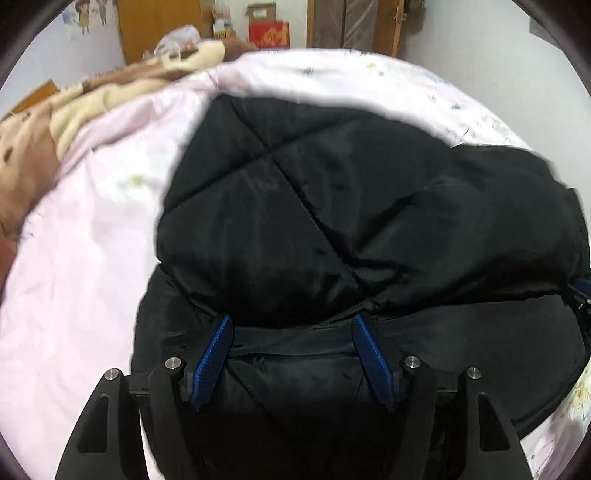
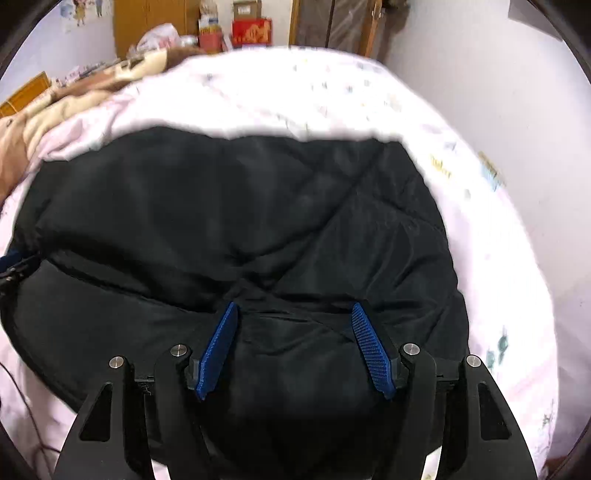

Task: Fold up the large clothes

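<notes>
On top of the pink bed cover (image 1: pixel 74 295) sits the black quilted jacket (image 1: pixel 332 203), spread across the mattress w/ the upper part doubled back over the lower layer; fold line runs just ahead of both grippers. Looks like a padded coat, lining side up, diamond stitching visible.

Left gripper (image 1: pixel 291 328): fingers spread wide, blue pads (image 1: pixel 214 358) either side of the near hem, nothing pinched. Right gripper (image 2: pixel 293 314): same, fingers apart over the fabric, pads (image 2: pixel 373 354) resting on or just above it; can't tell contact for sure. Both views are motion-blurred.

Progress est: one lengthwise fold seems done, i.e. far portion laid back onto the near portion. Bundle is still wide and puffy, edges not squared; sleeves not visible, prob tucked under or inside, can't confirm. Left to do, IMO: at least one more fold to halve the width, then flatten out the air.

Bg: brown/beige blanket (image 1: pixel 55 110) bunched at far left of bed, red box (image 2: pixel 251 31) by wooden door (image 2: pixel 332 22).
</notes>
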A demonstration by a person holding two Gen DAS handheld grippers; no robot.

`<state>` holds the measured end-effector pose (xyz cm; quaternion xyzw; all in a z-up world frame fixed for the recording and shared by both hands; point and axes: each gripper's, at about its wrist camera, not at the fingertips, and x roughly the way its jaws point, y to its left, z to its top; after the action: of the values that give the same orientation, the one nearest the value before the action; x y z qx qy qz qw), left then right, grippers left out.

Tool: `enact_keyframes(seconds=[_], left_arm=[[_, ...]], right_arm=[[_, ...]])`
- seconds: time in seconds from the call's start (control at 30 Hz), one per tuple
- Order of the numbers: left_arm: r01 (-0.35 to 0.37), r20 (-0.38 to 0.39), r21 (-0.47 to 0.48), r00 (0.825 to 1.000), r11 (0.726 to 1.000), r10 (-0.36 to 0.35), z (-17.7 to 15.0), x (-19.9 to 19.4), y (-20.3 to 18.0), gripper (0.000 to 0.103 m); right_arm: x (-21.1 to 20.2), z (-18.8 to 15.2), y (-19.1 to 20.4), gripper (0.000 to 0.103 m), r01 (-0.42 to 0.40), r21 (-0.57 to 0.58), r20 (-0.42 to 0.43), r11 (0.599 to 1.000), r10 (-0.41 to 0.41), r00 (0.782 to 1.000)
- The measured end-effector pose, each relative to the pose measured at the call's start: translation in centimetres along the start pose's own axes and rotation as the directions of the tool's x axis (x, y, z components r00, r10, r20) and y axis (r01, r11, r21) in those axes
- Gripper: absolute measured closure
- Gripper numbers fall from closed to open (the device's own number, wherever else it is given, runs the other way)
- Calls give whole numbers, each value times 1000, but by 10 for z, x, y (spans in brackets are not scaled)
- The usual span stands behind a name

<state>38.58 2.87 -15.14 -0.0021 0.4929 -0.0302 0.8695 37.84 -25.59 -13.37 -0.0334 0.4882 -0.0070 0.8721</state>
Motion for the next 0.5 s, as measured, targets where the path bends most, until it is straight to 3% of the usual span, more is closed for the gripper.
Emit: enact_keyframes(seconds=[0.13, 0.27, 0.37, 0.5], left_arm=[[-32, -8, -11, 999, 999, 32, -1, 17, -3, 35], [-19, -13, -8, 1000, 1000, 19, 1, 14, 2, 35], [-5, 10, 9, 1000, 1000, 5, 2, -6, 11, 36], [-59, 98, 38, 994, 998, 55, -5, -37, 29, 36]], right_arm=[[19, -8, 10, 38, 44, -20, 18, 999, -43, 999], [22, -7, 6, 38, 15, -9, 3, 1000, -15, 1000], [5, 1, -7, 39, -11, -1, 1, 1000, 11, 1000], [-31, -7, -25, 39, 36, 18, 69, 999, -38, 997]])
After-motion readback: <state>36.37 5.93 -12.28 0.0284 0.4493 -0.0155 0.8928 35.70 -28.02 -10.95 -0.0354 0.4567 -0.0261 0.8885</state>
